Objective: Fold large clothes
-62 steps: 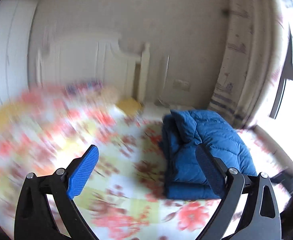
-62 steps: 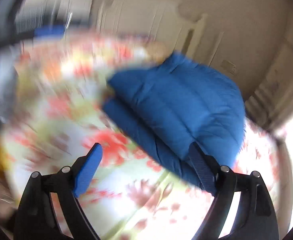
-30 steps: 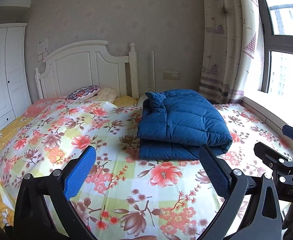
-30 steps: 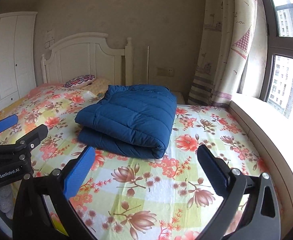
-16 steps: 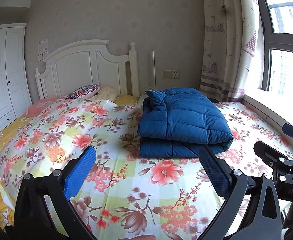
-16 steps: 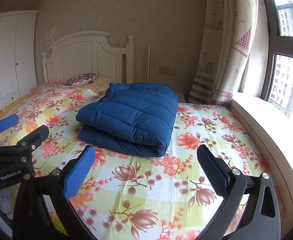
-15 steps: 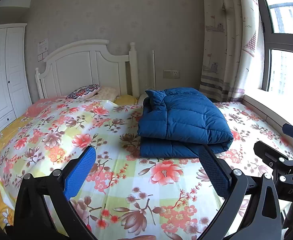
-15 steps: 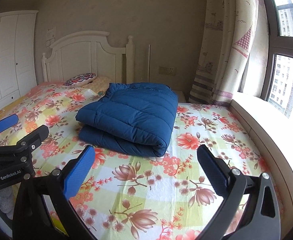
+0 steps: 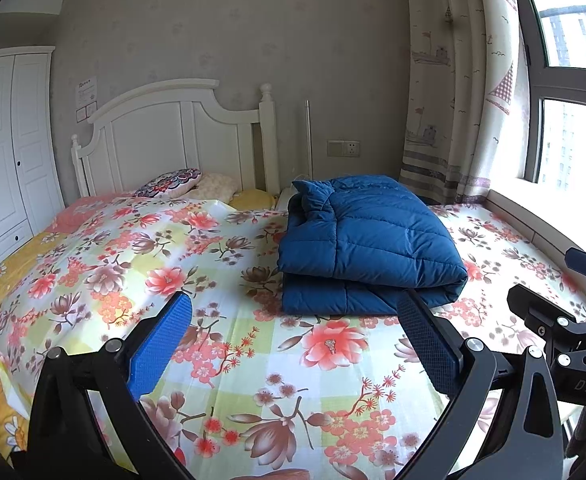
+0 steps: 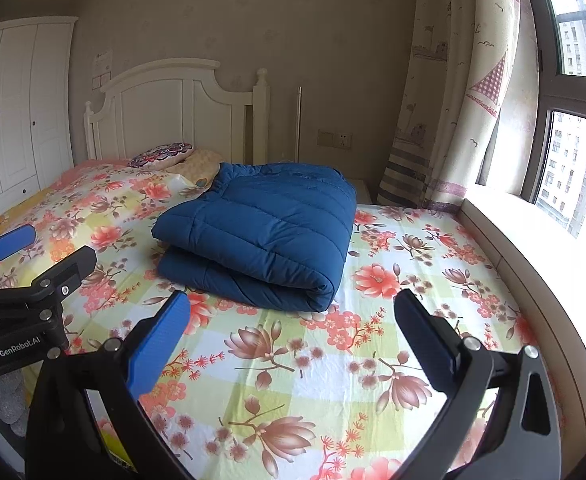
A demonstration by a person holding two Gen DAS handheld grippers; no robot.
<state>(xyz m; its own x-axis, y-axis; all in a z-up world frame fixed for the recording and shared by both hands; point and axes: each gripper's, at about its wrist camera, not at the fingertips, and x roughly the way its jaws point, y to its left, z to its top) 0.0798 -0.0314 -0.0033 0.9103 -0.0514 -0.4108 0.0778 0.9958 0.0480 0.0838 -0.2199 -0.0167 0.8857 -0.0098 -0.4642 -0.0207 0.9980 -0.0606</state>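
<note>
Left gripper [image 9: 293, 340] jaws spread wide and empty above the floral bedsheet [image 9: 141, 248], folded blue jacket [image 9: 367, 240] lying on the sheet beyond both grippers, untouched, right gripper [image 10: 293, 336] likewise wide apart, empty

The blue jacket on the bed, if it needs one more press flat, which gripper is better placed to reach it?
Probably the left gripper. It is open, and its right finger already overlaps the near edge of the folded blue jacket in its view. The right gripper, also open, shows bare floral sheet before the jacket.
</note>
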